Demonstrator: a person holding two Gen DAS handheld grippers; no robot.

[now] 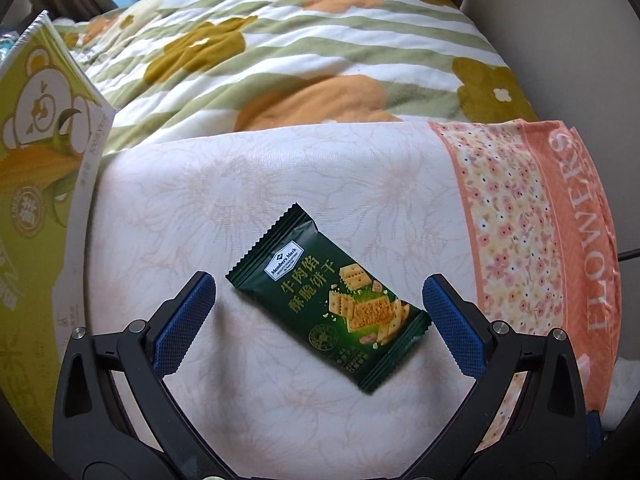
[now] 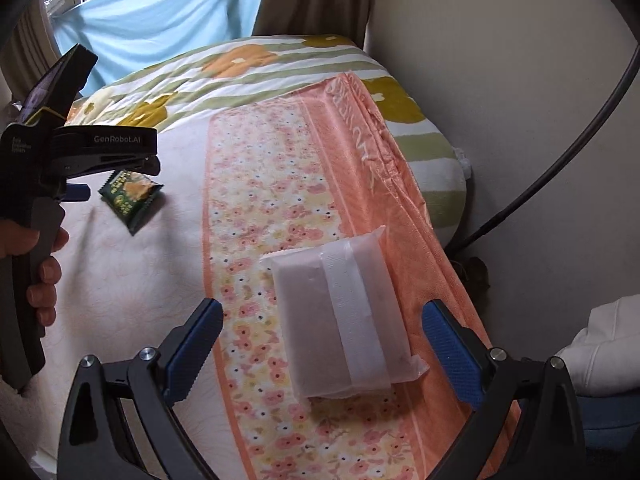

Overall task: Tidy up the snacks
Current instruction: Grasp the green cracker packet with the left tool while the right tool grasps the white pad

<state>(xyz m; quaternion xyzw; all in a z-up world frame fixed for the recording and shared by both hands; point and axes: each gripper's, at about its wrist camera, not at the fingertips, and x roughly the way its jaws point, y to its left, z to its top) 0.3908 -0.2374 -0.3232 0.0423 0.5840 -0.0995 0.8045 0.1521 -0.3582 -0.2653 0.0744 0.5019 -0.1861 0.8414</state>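
A dark green cracker packet [image 1: 328, 304] lies flat on the white cloth, between the open jaws of my left gripper [image 1: 318, 290], which hovers over it without touching. The same packet [image 2: 130, 196] shows in the right wrist view, just right of the left gripper [image 2: 76, 192], whose fingertips are mostly hidden there. A translucent white snack packet [image 2: 344, 316] lies on the flowered orange towel [image 2: 256, 184]. My right gripper [image 2: 322, 318] is open around it, with its fingers on either side and apart from it.
A yellow-green printed carton [image 1: 40, 152] stands at the left edge of the white cloth. A striped flower quilt [image 1: 280, 48] lies behind. The towel's orange border [image 1: 572, 216] runs along the right. A wall and a black cable [image 2: 560, 168] are at the right.
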